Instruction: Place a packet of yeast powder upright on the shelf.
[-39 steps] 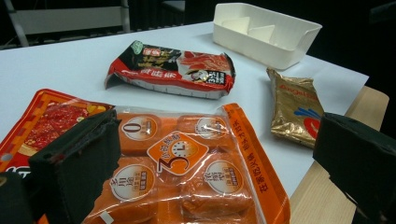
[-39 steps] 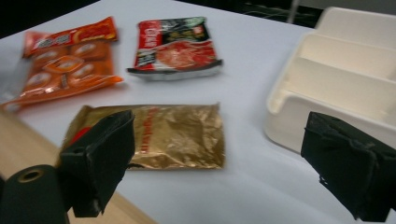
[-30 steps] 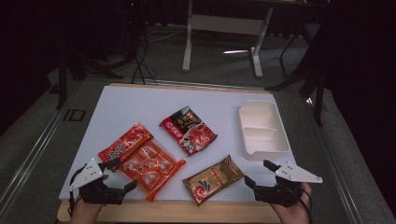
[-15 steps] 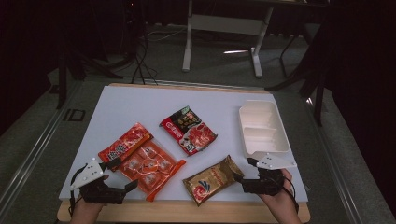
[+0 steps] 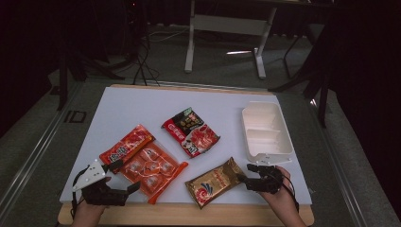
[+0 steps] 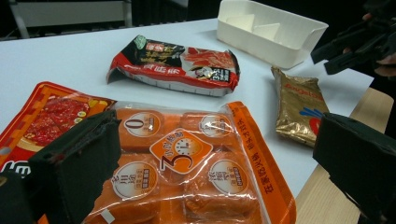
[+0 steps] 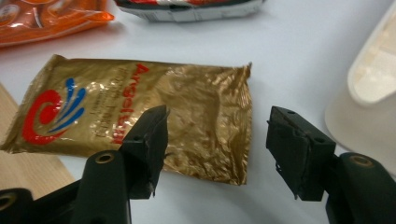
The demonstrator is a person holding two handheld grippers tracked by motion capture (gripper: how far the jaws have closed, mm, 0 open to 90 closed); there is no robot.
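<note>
A gold foil packet (image 5: 215,182) lies flat near the table's front edge. My right gripper (image 5: 244,173) is low at its right end. In the right gripper view the gripper (image 7: 217,121) straddles that end of the gold packet (image 7: 140,107). The jaws have just been closing and still stand apart, with no pad pressing on the foil. My left gripper (image 5: 126,176) rests open at the front left, over the edge of an orange multi-pack (image 5: 151,170). In the left gripper view its wide jaws frame the multi-pack (image 6: 187,163).
A red-orange packet (image 5: 125,147) lies partly under the multi-pack. A red and black packet (image 5: 191,131) sits mid-table. A white divided tray (image 5: 265,135) stands just beyond the right gripper, and its wall (image 7: 369,93) is close by the right jaw. The wooden table edge (image 5: 189,215) runs along the front.
The right gripper has moved left and down to the gold packet's end, and its jaws have narrowed. The left gripper has kept still.
</note>
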